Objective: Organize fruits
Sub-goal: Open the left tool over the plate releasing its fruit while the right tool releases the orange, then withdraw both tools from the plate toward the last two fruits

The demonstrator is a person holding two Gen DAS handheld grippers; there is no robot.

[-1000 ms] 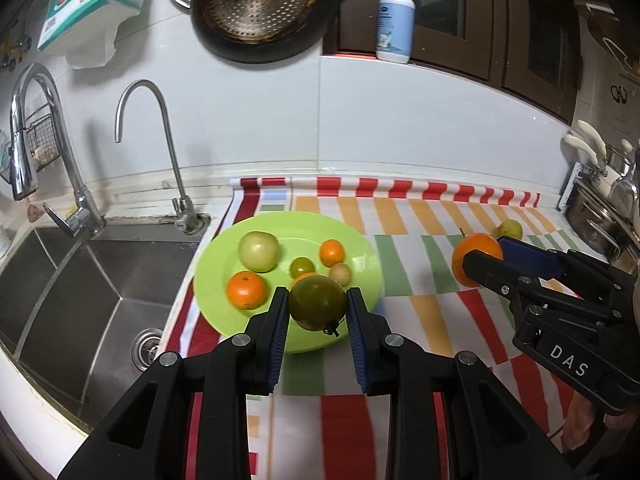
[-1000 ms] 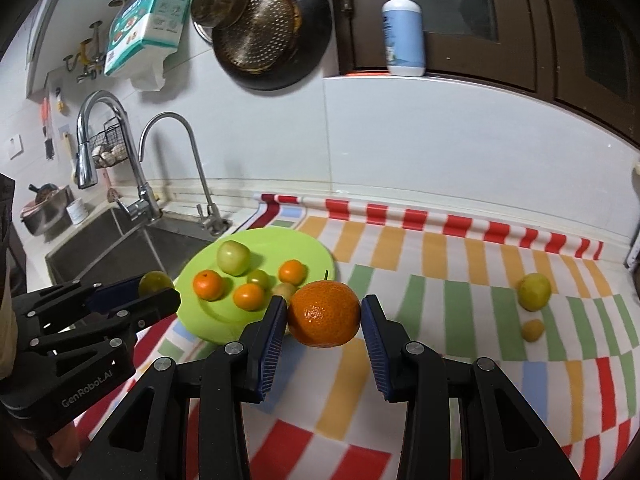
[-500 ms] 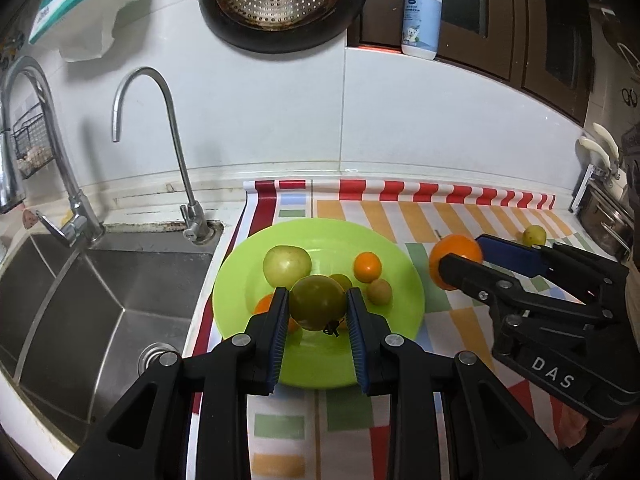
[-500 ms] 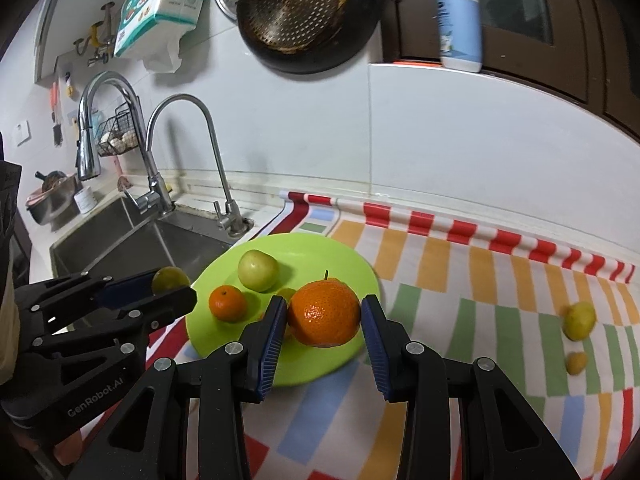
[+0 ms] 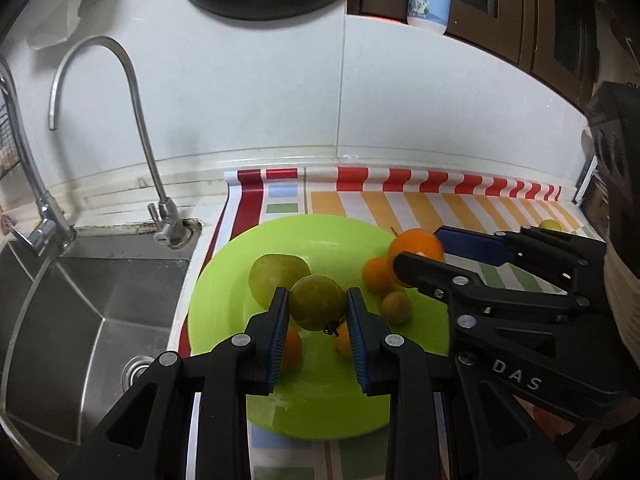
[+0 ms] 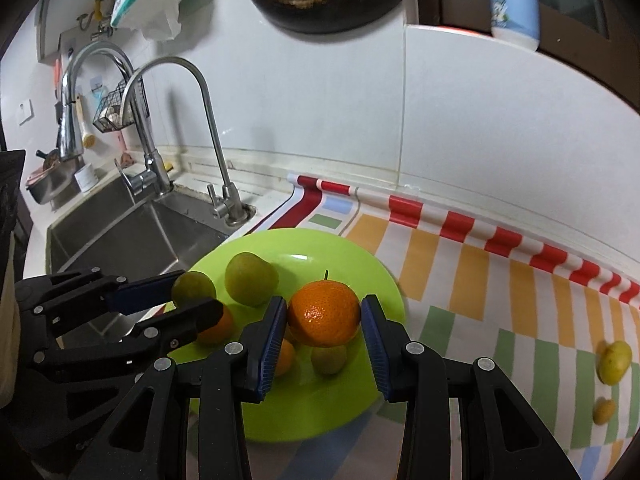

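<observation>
Here, the left gripper [image 5: 318,307] pinches a green fruit [image 5: 317,302] above the green plate [image 5: 320,408], while the right gripper's [image 6: 324,322] jaws clamp an orange [image 6: 324,318], seemingly over the same plate.

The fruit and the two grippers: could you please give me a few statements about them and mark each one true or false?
1. The left gripper holds a green fruit. True.
2. The right gripper is empty. False: it is shut on an orange.
3. Both held fruits hang above the green plate. True.
4. Every fruit is already on the plate. False: a yellow-green fruit and a small yellow fruit lie on the striped mat.
5. The plate sits inside the sink. False: it sits on the mat beside the sink.
</observation>
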